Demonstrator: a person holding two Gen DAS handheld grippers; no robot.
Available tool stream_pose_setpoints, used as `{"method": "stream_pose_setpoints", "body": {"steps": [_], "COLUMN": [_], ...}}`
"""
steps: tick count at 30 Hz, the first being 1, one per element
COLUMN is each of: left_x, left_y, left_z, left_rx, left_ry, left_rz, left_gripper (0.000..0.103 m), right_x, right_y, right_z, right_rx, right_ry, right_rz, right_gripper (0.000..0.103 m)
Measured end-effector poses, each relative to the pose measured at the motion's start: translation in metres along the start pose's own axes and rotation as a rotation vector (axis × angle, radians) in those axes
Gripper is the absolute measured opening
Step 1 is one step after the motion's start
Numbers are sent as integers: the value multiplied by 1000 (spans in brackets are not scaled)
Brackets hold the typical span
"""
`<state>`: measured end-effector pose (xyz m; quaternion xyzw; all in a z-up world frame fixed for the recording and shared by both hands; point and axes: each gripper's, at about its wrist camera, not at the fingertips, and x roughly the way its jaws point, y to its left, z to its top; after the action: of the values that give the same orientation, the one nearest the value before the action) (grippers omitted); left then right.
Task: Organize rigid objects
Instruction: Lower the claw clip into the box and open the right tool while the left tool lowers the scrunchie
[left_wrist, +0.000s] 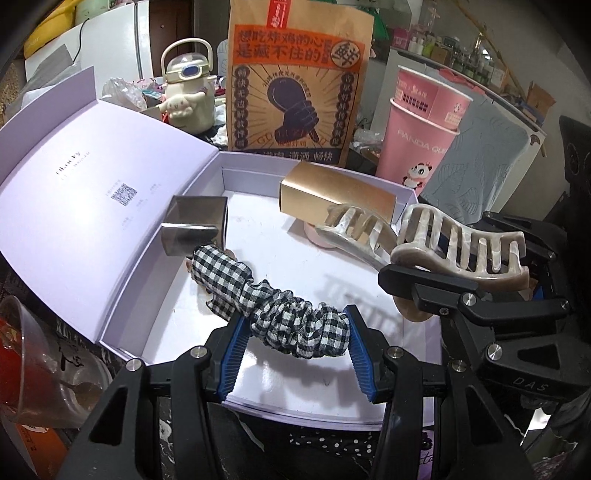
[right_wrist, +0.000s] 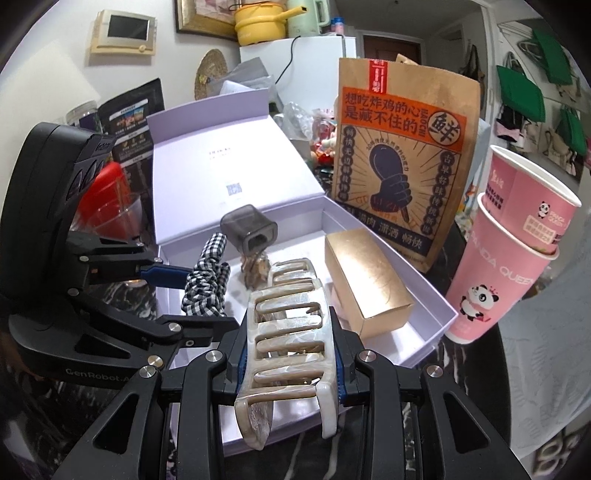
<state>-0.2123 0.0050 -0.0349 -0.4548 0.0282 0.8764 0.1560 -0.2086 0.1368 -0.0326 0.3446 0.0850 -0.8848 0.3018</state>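
Note:
An open lavender box (left_wrist: 369, 413) lies in front of me, its lid (left_wrist: 92, 206) folded back to the left. My left gripper (left_wrist: 295, 354) is shut on a black-and-white gingham fabric hair piece (left_wrist: 288, 317), held low over the box floor. My right gripper (right_wrist: 291, 373) is shut on a beige marbled claw clip (right_wrist: 288, 332) above the box's right side; the left wrist view shows this claw clip (left_wrist: 461, 251) too. Inside the box lie a gold carton (left_wrist: 332, 192) at the back and a grey cube-shaped cap (left_wrist: 195, 225) on the left.
Behind the box stand a brown printed paper bag (left_wrist: 299, 81), stacked pink paper cups (left_wrist: 421, 140) and a cream character bottle (left_wrist: 188, 92). A clear plastic cup (left_wrist: 37, 362) sits at the near left. A grey-blue patterned panel (left_wrist: 480, 166) leans at the right.

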Motion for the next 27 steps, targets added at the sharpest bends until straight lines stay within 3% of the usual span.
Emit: {"method": "stream_pose_setpoints", "body": {"steps": [14,21,27], "left_x": [18,18,17], "left_y": [9,14,16], "left_z": [-6,-8,-7], "left_rx": [-31,-54,-62], "left_ry": [72,67,69], "left_rz": [10,30,54], "left_gripper": [50,50,50], "right_x": [22,29,24], "right_y": [3,3,2], "right_z": [1,0,1], "right_rx": [-10,-6,-11], "right_ry": [71,91,70], "right_rz": [20,26,14], "right_gripper": [33,33,47]}}
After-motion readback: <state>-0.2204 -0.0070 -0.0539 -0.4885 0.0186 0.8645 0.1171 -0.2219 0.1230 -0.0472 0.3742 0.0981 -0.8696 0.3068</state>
